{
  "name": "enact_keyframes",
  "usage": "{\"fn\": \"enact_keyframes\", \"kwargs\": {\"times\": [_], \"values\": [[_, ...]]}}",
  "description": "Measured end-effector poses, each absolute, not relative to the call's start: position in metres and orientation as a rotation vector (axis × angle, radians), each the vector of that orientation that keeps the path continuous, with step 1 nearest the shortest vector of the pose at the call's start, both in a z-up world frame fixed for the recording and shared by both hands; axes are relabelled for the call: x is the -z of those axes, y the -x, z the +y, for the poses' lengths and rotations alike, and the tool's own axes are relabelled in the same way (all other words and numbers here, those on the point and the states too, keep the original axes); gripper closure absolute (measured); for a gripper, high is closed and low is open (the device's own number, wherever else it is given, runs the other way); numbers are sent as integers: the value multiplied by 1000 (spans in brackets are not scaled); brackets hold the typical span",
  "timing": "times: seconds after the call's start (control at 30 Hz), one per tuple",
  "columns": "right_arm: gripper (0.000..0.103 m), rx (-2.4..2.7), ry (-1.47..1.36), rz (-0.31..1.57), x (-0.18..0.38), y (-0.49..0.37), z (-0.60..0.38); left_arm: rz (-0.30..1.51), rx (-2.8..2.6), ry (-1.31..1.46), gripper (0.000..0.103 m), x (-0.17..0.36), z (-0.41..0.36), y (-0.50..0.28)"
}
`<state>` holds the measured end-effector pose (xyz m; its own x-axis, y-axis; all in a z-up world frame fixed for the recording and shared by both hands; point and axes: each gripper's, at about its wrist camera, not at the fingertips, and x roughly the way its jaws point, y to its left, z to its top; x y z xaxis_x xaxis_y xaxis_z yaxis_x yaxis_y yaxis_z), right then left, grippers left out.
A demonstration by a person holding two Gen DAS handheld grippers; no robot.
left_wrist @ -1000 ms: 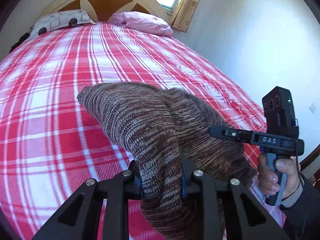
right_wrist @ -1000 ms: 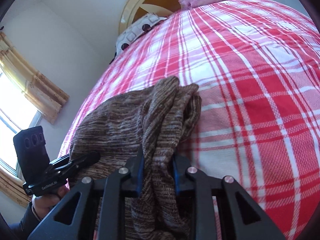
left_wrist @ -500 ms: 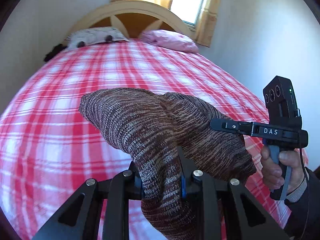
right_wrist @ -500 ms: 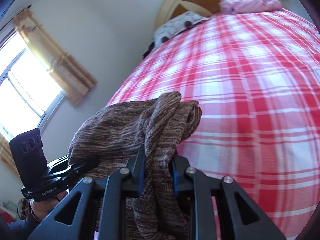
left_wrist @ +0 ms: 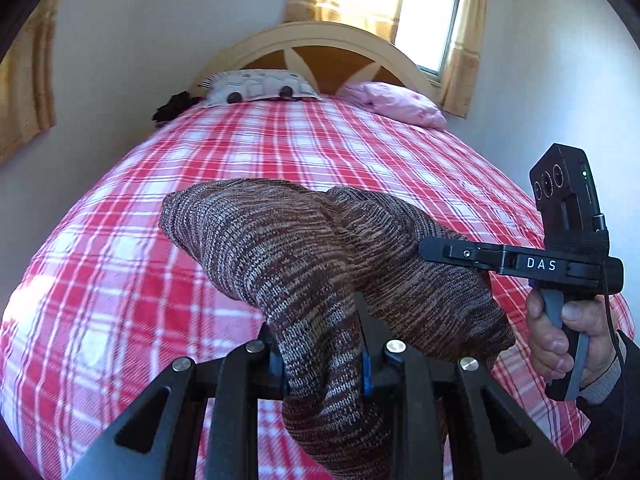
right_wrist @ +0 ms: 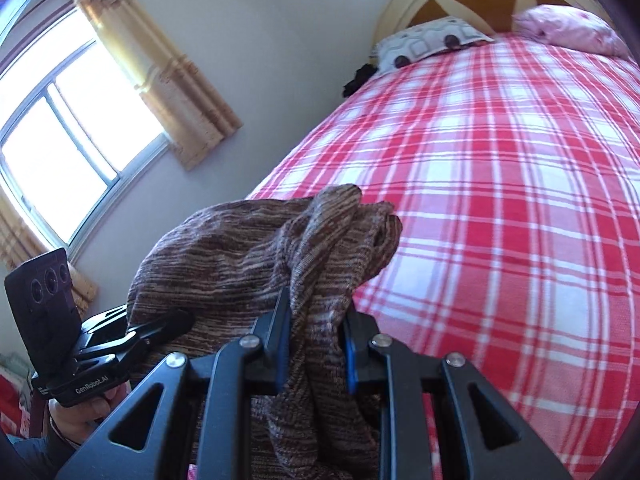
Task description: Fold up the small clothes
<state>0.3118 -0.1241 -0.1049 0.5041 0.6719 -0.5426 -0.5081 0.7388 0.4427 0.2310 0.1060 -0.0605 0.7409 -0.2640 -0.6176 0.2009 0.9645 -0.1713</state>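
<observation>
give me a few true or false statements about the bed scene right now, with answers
1. Both grippers are shut on the brown knit garment. True: left gripper, right gripper.
2. The garment lies flat on the bedspread. False: it hangs bunched between the jaws, above the plaid bedspread.
3. Two pillows sit by the headboard. True: a patterned pillow and a pink pillow.
4. The bedspread is plain blue. False: it is red and white plaid.

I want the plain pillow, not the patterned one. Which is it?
The pink pillow, at the headboard nearer the window; the white pillow beside it has dark spots.
</observation>
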Motion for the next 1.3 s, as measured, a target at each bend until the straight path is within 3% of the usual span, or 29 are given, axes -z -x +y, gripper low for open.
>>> {"fn": "enact_keyframes", "kwargs": {"times": [0.6,1.3], "values": [[79,-793,-147,771,110,-298,-39,684,157,165,78,70,170,-192],[79,-802,-100,823,132,-303,-6,738,132,216,78,97,191,-193]]}}
